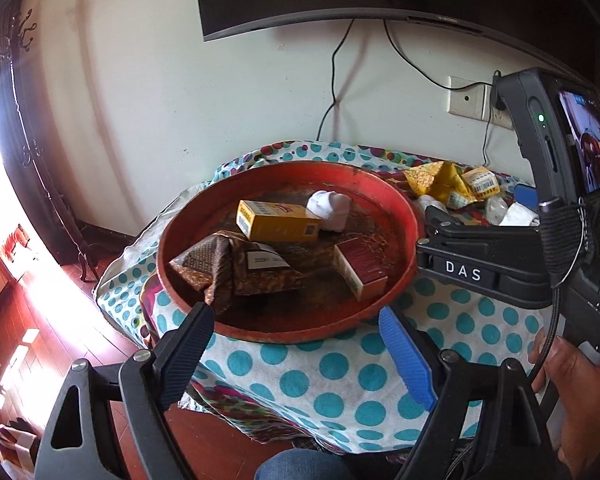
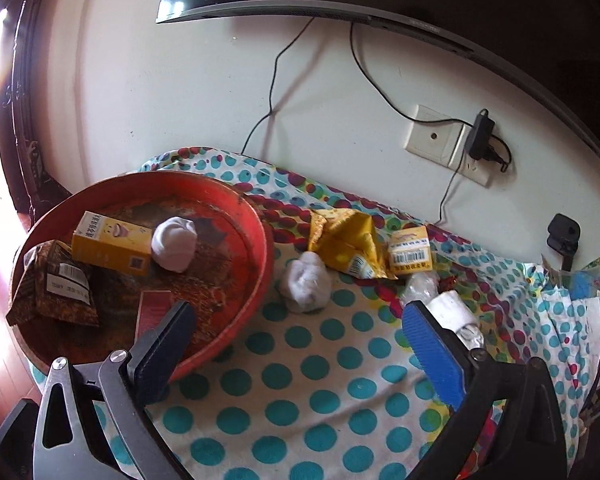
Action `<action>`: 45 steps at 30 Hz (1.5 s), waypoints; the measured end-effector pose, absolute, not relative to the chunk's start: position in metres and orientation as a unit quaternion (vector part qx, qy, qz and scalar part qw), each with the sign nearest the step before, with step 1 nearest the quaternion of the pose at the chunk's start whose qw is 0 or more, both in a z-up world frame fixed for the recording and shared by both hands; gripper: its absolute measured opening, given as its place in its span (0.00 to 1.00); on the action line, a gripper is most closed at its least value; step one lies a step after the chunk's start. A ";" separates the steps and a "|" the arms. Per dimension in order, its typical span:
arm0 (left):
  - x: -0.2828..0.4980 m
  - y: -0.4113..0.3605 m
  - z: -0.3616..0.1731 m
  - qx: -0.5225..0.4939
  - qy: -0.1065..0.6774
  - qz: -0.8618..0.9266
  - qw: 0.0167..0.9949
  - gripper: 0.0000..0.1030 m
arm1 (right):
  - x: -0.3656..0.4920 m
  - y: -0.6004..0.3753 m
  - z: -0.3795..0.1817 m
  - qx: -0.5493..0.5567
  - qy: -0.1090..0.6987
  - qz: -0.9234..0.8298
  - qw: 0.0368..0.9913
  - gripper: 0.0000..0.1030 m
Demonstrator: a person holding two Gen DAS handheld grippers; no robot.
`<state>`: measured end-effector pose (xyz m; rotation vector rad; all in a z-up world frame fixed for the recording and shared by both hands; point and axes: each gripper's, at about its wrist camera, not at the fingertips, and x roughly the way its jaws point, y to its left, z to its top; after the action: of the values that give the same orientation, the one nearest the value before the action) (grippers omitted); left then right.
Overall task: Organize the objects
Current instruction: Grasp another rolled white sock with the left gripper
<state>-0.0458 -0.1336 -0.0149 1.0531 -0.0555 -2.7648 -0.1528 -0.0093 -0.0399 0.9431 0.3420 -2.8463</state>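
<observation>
While both grippers, left [image 1: 296, 334] & right [image 2: 300, 332], gape empty, round red tray [image 2: 260, 248] w/ scuffed base holds yellow carton [image 2: 112, 246], white sock ball [image 2: 175, 249].

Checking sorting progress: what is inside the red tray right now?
In the red tray: a yellow box, a white bundle, a brown patterned packet and a dark red box. The packet covers whatever lies beneath it.

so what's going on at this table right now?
A person is sorting clutter into the red tray with two handheld claws. In it already: a yellow box, white bundle, brown packet and red box. Both the left claw and right claw are open and empty. A second white bundle, yellow packet and small yellow box wait on the dotted cloth.
</observation>
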 end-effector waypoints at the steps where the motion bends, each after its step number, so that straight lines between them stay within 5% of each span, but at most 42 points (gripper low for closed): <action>1: -0.046 -0.126 -0.017 0.355 -0.025 -0.930 0.086 0.84 | -0.153 -0.001 -0.042 0.314 0.109 -0.941 0.058 1.00; 23: -0.060 -0.026 -0.040 0.380 -0.112 -0.918 0.027 0.84 | -0.159 0.124 -0.074 0.350 0.009 -0.937 0.014 1.00; 31: -0.075 -0.007 -0.038 0.360 -0.074 -0.930 -0.019 0.84 | -0.161 0.165 -0.087 0.371 -0.034 -0.928 -0.003 1.00; 45: -0.214 0.032 -0.048 0.359 -0.055 -0.932 -0.004 0.84 | -0.139 0.272 -0.112 0.383 -0.206 -0.900 -0.015 1.00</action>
<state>-0.2140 0.0316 -0.0478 1.1291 -0.1746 -2.9344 -0.1386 0.2719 -0.1120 1.2158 -0.6546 -2.8546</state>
